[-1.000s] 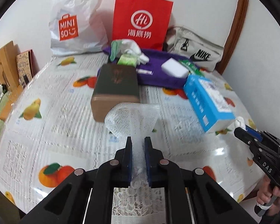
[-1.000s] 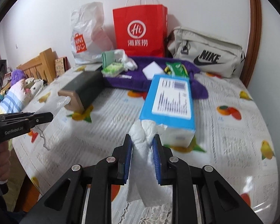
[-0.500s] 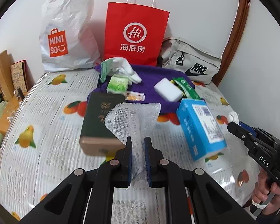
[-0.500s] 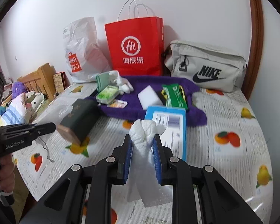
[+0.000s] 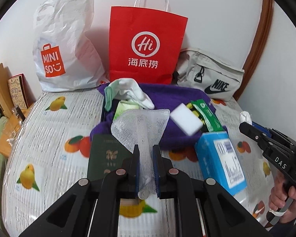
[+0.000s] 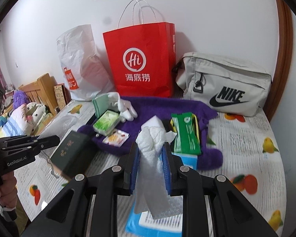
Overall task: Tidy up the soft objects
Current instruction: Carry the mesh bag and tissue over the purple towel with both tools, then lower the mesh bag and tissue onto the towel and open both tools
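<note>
My left gripper (image 5: 146, 152) is shut on a white mesh net pouch (image 5: 142, 124) and holds it in the air above the table. My right gripper (image 6: 151, 152) is shut on a crumpled white tissue (image 6: 153, 136), also held up. A purple fuzzy cloth (image 5: 173, 96) lies at the back of the table with a white sponge (image 5: 186, 121), white gloves (image 5: 131, 91), a green tissue pack (image 6: 107, 122) and a green packet (image 6: 185, 134) on it. The right gripper shows at the right edge of the left wrist view (image 5: 244, 125).
A red paper bag (image 5: 146, 47), a white Miniso plastic bag (image 5: 63, 45) and a grey Nike bag (image 5: 211, 79) stand along the wall. A dark green box (image 5: 104, 156) and a blue tissue box (image 5: 223, 158) lie on the fruit-print tablecloth (image 5: 49, 138). A wooden bed frame (image 6: 41, 88) is left.
Both grippers have risen and moved toward the back of the table with their loads still held. The purple cloth and the bags look closer now.
</note>
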The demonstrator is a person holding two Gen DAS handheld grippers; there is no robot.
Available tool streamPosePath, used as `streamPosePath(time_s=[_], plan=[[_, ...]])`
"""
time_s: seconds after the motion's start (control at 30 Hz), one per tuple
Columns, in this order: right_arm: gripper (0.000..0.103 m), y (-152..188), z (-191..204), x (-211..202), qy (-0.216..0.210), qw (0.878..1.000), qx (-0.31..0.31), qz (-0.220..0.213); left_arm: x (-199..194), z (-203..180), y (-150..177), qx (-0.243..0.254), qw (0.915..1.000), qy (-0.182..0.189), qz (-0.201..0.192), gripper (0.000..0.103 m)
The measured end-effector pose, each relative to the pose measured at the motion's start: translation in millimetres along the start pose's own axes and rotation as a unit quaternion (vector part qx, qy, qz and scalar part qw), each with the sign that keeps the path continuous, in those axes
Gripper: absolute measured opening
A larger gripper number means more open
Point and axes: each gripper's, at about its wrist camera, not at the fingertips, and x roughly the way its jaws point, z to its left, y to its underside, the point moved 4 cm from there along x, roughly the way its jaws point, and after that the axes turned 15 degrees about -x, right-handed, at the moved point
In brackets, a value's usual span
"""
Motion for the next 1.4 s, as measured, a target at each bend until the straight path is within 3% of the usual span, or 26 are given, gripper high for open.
streamPosePath(time_s=[0.5, 0.87, 1.4], plan=[[0.023, -29, -44, 69, -0.01, 1.0, 0.013, 0.022, 64, -8, -40, -0.01, 0.9996, 0.005, 0.027, 0.012], [0.023, -45, -52, 108, -0.01, 0.999, -0.008, 0.034, 98, -11, -61, -0.01, 0.9991, 0.006, 0.042, 0.012], [0.024, -30, -59, 169, -0.03, 0.996, -0.008, 0.08, 171, -15, -76, -0.035, 0.9949, -0.004, 0.094, 0.015]])
